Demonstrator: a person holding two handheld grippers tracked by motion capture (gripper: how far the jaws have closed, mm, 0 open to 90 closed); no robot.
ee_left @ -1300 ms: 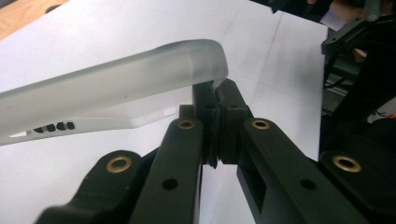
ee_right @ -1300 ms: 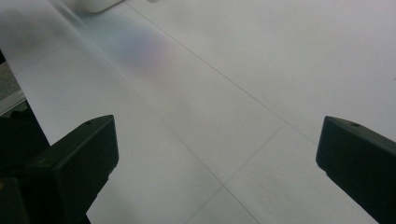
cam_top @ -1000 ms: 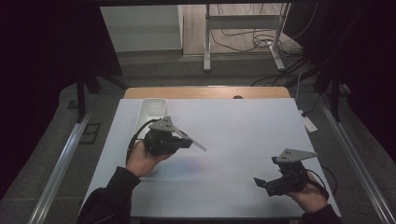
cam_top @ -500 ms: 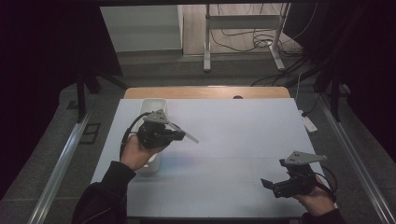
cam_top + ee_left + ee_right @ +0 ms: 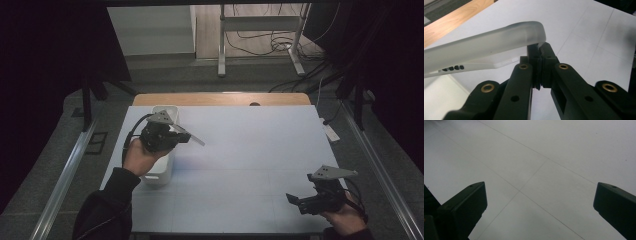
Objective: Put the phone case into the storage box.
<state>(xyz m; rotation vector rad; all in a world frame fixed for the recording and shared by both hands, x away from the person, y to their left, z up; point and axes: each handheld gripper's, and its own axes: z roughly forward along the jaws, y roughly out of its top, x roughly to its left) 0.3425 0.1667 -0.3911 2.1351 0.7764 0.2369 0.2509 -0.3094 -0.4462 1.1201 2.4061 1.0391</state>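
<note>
The jaws of the left gripper (image 5: 540, 53) are pressed together on the edge of a translucent phone case (image 5: 486, 47), which is pinched close to one rounded corner. In the left gripper view the frosted shell is seen running out to the left of the jaws, with a row of small dark slots and a moulded button along its side wall. In the high view the case (image 5: 192, 137) is held above the table, at the left and towards the far side, its free end jutting rightwards from the gripper (image 5: 176, 136). Directly below the holding hand a white bin (image 5: 161, 170) stands on the white table (image 5: 250, 150).

The case is judged to be very light, thin and flexible rather than stiff, so some sag or wobble at the unsupported end is to be expected. Its matte wall is probably not slippery, and breakage is unlikely. A hold on the raised side wall near a corner, as shown, is judged sound; a hold nearer the middle of a long side would steady it better.

The right gripper (image 5: 306, 201) is held low at the near right, its jaws standing wide apart with nothing between them.
</note>
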